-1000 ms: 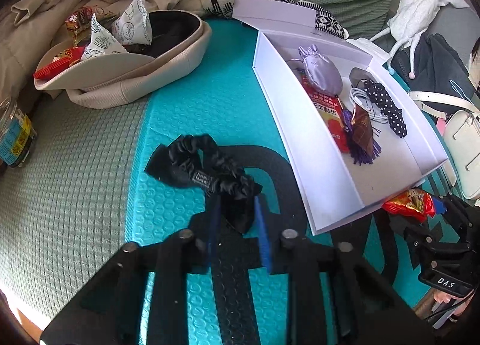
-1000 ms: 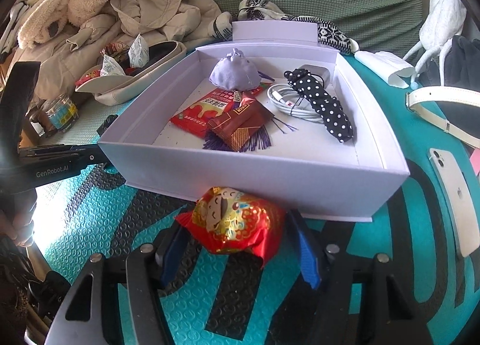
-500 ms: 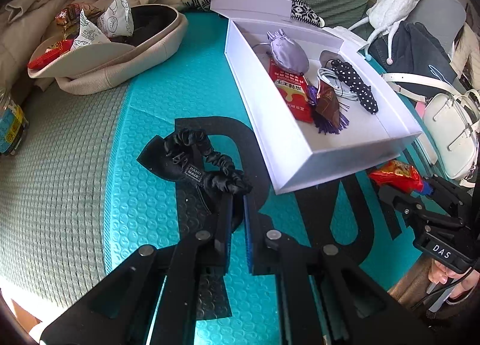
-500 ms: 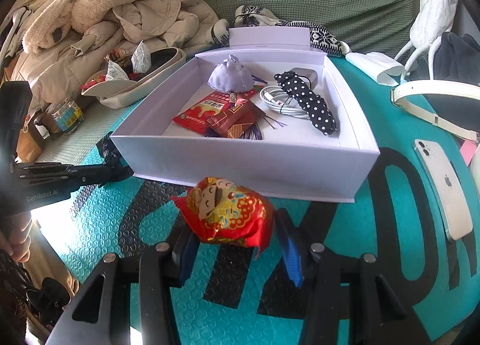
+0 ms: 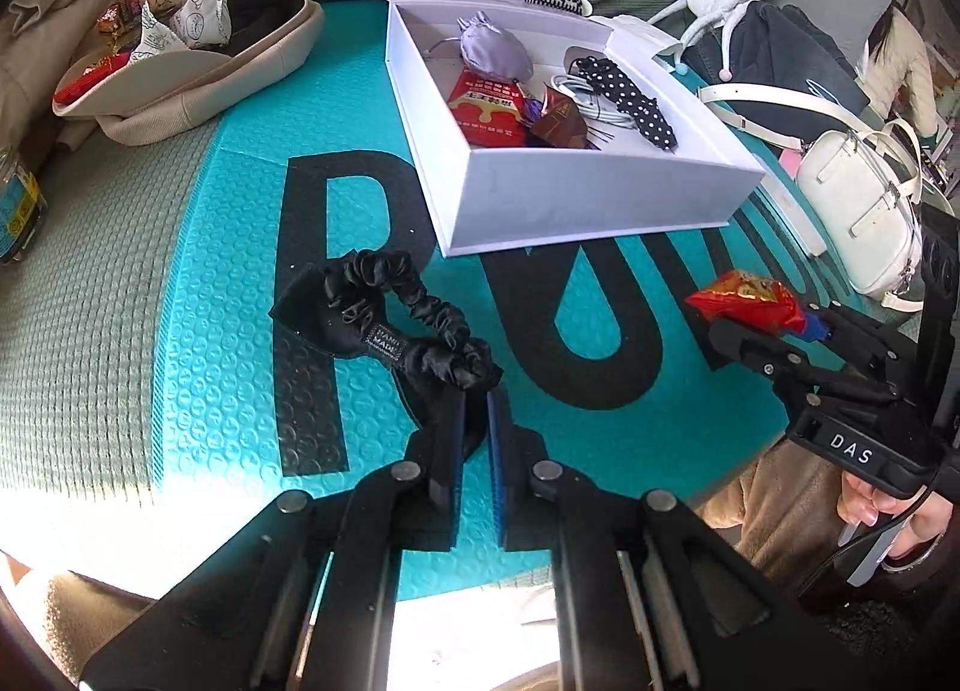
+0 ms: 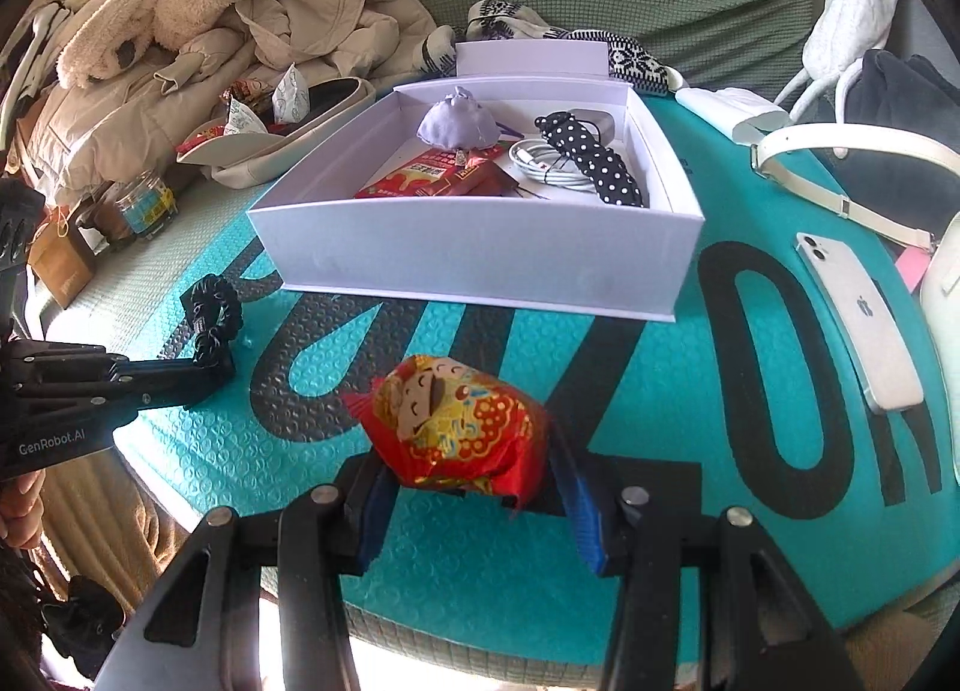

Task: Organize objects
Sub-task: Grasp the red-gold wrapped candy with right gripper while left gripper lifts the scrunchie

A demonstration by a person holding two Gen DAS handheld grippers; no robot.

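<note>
My left gripper (image 5: 474,391) has its jaws clenched on one end of the black scrunchie (image 5: 384,313), the rest trailing ahead over the teal mat (image 5: 228,283). My right gripper (image 6: 474,487) grips the red snack packet (image 6: 462,433) between its jaws, raised off the mat, just short of the white box (image 6: 480,253).

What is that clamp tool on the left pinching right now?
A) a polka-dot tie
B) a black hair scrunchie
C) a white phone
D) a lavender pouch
B: the left gripper is closed on the black scrunchie, while the other three are not held by it.
</note>
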